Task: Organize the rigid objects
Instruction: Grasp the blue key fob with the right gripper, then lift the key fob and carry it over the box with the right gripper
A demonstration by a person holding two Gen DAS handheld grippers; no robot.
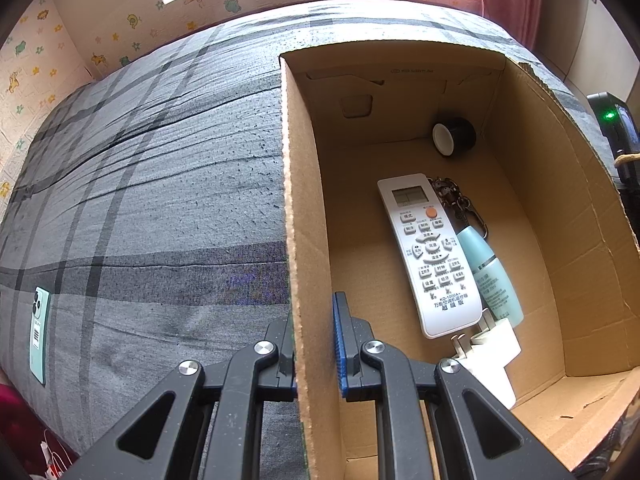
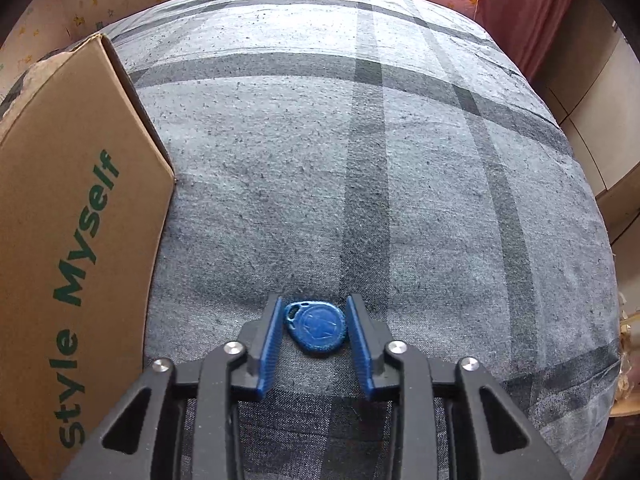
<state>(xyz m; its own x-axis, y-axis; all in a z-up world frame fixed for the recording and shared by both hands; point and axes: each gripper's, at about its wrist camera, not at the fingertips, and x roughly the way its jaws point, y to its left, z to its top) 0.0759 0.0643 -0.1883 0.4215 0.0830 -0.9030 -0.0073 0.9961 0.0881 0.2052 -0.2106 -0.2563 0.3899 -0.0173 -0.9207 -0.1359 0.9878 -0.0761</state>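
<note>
A cardboard box (image 1: pixel 304 208) stands on the grey plaid bed (image 1: pixel 160 184). My left gripper (image 1: pixel 314 344) is shut on the box's left wall, one finger on each side. Inside lie a white remote (image 1: pixel 430 256), a teal bottle (image 1: pixel 494 276), a key chain (image 1: pixel 452 196), a white charger plug (image 1: pixel 492 352) and a black tape roll (image 1: pixel 454 136). A blue key fob (image 2: pixel 316 326) lies on the bed between my right gripper's fingers. My right gripper (image 2: pixel 314 312) is open around the fob, its pads close to both sides.
A green phone (image 1: pixel 40 334) lies face down on the bed at the far left. The box's outer side (image 2: pixel 80 216), printed "Style Myself", stands left of my right gripper. A red curtain (image 2: pixel 524 12) hangs beyond the bed at the right.
</note>
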